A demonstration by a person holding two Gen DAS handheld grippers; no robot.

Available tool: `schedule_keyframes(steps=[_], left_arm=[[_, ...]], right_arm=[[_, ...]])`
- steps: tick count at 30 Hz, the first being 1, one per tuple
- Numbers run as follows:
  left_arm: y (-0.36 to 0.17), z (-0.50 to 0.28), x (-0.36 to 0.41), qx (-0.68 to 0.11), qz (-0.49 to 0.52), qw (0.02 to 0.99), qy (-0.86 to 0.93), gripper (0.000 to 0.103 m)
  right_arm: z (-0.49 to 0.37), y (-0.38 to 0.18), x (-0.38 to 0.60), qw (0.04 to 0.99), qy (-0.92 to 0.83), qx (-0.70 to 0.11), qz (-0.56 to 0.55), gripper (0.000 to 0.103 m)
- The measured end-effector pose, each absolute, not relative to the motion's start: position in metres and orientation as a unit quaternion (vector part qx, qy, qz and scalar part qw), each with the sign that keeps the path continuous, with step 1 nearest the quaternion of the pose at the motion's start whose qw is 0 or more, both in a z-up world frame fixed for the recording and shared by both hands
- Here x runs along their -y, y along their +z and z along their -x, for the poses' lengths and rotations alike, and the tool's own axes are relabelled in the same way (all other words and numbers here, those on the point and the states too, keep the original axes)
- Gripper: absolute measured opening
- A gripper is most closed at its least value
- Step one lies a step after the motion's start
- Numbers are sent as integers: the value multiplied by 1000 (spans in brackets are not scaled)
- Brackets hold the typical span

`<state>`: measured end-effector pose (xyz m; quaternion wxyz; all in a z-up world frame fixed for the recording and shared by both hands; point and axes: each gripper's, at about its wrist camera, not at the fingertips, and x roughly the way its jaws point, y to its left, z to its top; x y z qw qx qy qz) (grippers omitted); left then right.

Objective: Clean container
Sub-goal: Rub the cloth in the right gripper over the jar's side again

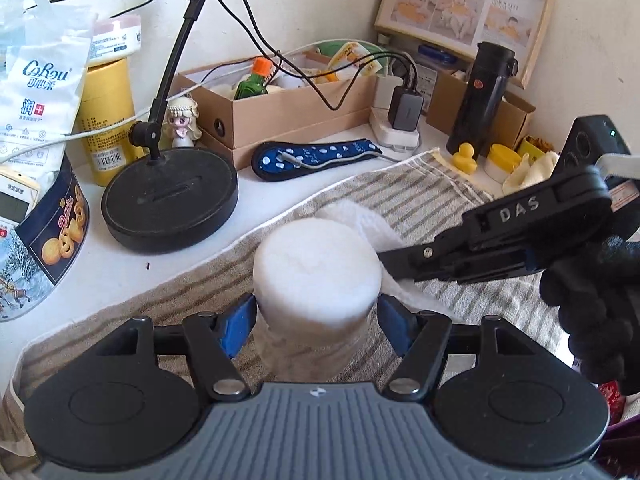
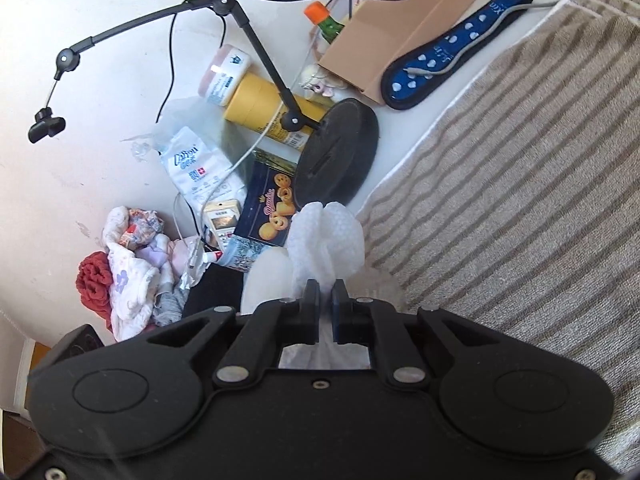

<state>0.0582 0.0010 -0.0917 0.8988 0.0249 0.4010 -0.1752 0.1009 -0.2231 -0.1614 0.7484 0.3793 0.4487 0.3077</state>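
Observation:
A white frosted cylindrical container (image 1: 316, 268) stands upright on a striped towel (image 1: 440, 184). My left gripper (image 1: 316, 316) is shut on its sides, one blue pad (image 1: 236, 320) pressing on each side. My right gripper (image 1: 384, 258) reaches in from the right, held by a black-gloved hand (image 1: 592, 300). It is shut on a white wipe (image 1: 352, 220) that lies against the container's far side. In the right wrist view, the right gripper (image 2: 326, 292) pinches the bunched wipe (image 2: 328, 236), with the container (image 2: 266, 280) just left of and below it and the towel (image 2: 520, 160) to the right.
A black round stand base (image 1: 170, 200) and a cookie tin (image 1: 52, 248) sit to the left. A blue spotted case (image 1: 316, 156), cardboard box (image 1: 280, 100), black flask (image 1: 480, 96) and yellow duck (image 1: 464, 156) line the back. Crumpled cloths (image 2: 128, 272) lie at the left.

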Motion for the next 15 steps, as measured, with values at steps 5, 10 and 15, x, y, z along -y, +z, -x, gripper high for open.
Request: schedule_keyframes(steps=[5, 10, 15], left_arm=[[-89, -59, -4, -391, -15, 903, -179, 66], [-89, -63, -5, -386, -9, 905, -180, 67], [-91, -66, -5, -381, 0, 907, -177, 67]], right_arm=[[-106, -167, 222, 749, 306, -459, -368, 6], [-110, -170, 222, 750, 303, -466, -359, 6], [-114, -177, 223, 747, 296, -482, -350, 6]])
